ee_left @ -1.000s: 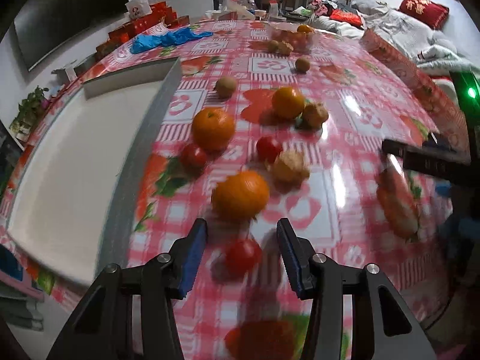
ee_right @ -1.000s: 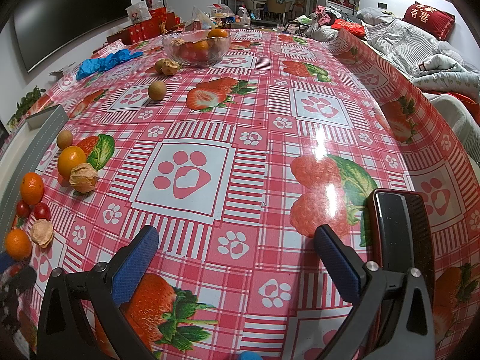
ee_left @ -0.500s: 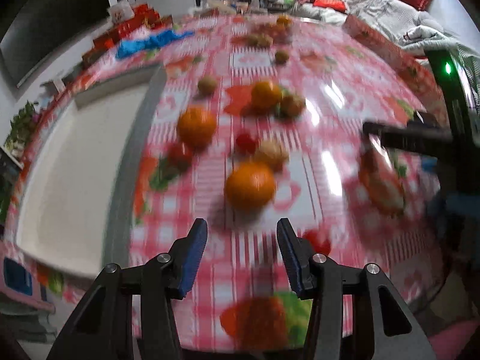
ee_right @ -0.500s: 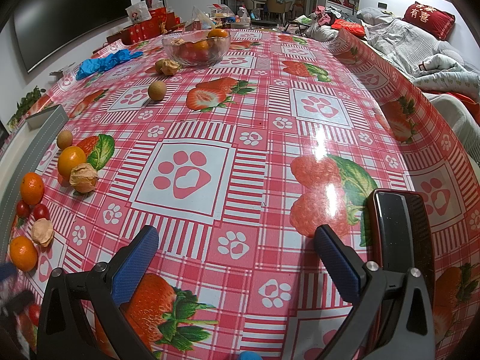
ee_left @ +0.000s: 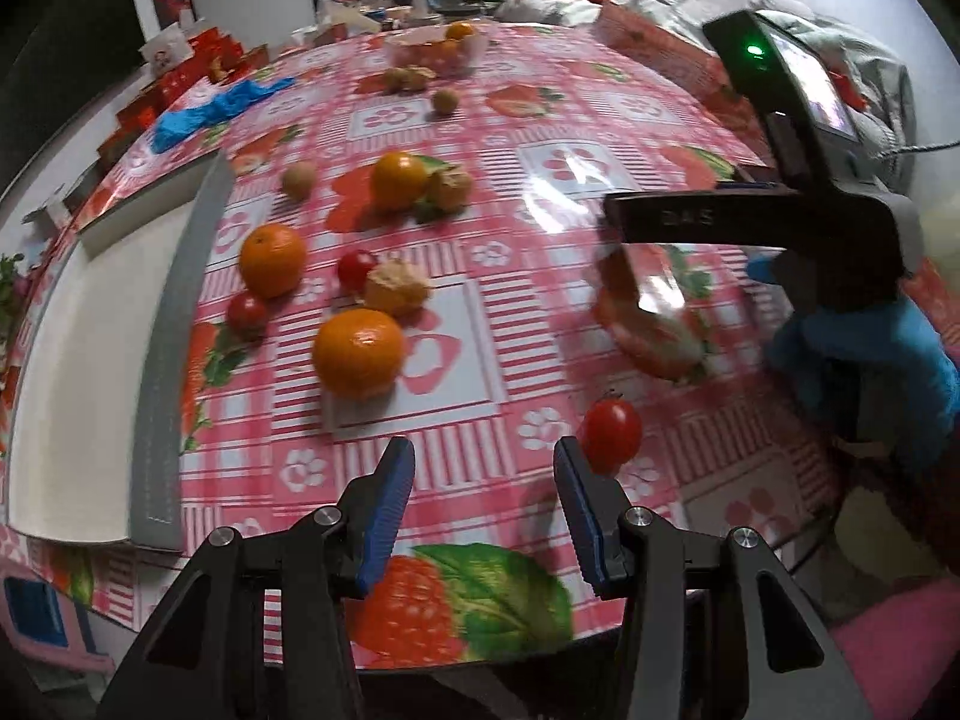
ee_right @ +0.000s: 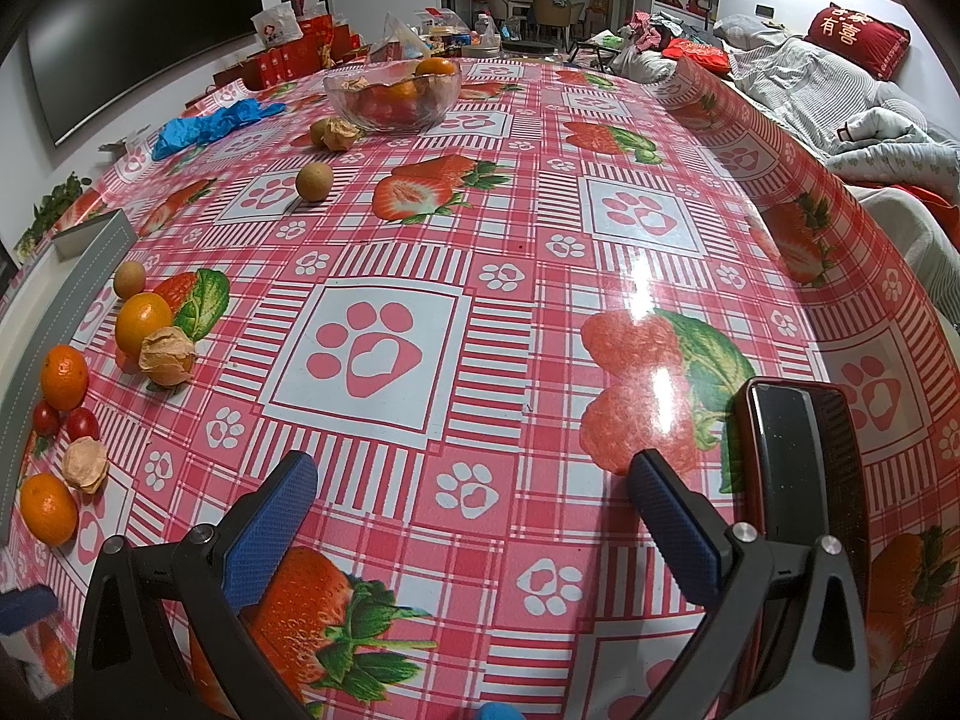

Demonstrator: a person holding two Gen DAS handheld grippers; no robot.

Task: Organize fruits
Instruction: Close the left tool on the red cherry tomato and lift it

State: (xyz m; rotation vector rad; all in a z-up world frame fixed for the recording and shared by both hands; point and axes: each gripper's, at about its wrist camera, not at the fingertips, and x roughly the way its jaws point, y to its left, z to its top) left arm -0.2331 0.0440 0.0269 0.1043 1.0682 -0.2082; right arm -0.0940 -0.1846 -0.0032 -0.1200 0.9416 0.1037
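Hovering my left gripper [ee_left: 483,495], jaws wide and empty — tomato [ee_left: 611,433] lies just outside its right finger, near the table [ee_left: 540,648] edge. Any nudge could roll it off. Right gripper [ee_right: 471,507] also wide, empty.

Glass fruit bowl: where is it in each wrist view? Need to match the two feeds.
Left wrist: glass bowl at top centre, far end of the table, blurred, an orange on top.
Right wrist: glass bowl upper left of centre, sharp, holding oranges and red fruit.
Shared landmark: the crumpled blue glove lies left of the bowl in both views.
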